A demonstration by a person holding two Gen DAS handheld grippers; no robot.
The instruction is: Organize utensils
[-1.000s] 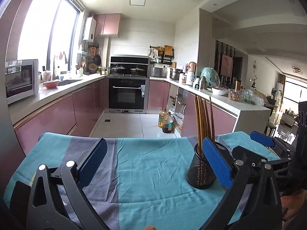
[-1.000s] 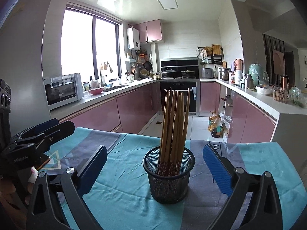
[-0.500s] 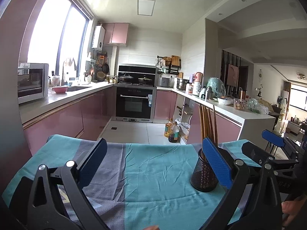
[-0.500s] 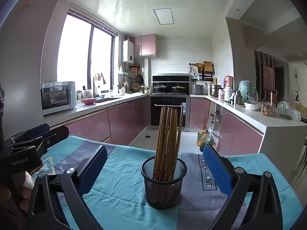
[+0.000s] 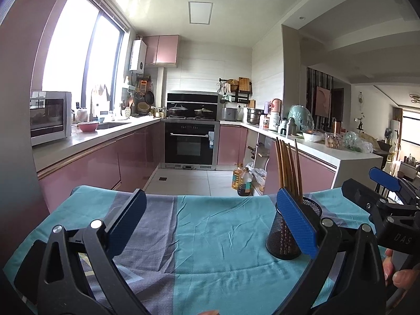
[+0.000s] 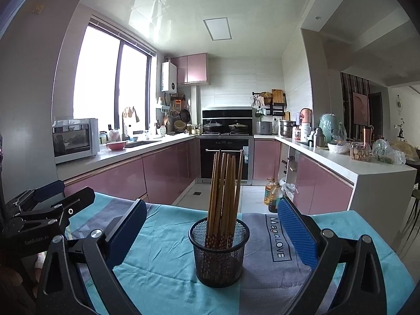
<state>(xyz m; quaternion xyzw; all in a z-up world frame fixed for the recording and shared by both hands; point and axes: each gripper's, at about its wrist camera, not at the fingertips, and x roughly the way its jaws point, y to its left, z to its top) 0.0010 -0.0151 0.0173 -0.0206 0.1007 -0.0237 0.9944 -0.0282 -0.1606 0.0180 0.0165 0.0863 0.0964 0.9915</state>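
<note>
The right gripper point(image 6: 210, 225) and left gripper point(image 5: 210, 218) are hovering with jaws released, while the stiff, light, slippery-looking chopsticks point(image 6: 224, 183) are standing in the mesh holder point(image 6: 219, 252), probably best pinched near their tops.

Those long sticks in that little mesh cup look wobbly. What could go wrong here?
The chopsticks stand far taller than the mesh holder, so a nudge from the open right gripper might tip it. The tablecloth is wrinkled, so it could slide or snag. The open left gripper hovers near enough to bump it.

A microwave point(image 6: 74, 140), a pink bowl point(image 6: 116, 145), an oven point(image 6: 224, 157) and what look like oil bottles point(image 6: 273, 193) stand beyond the teal tablecloth point(image 6: 162, 267).
</note>
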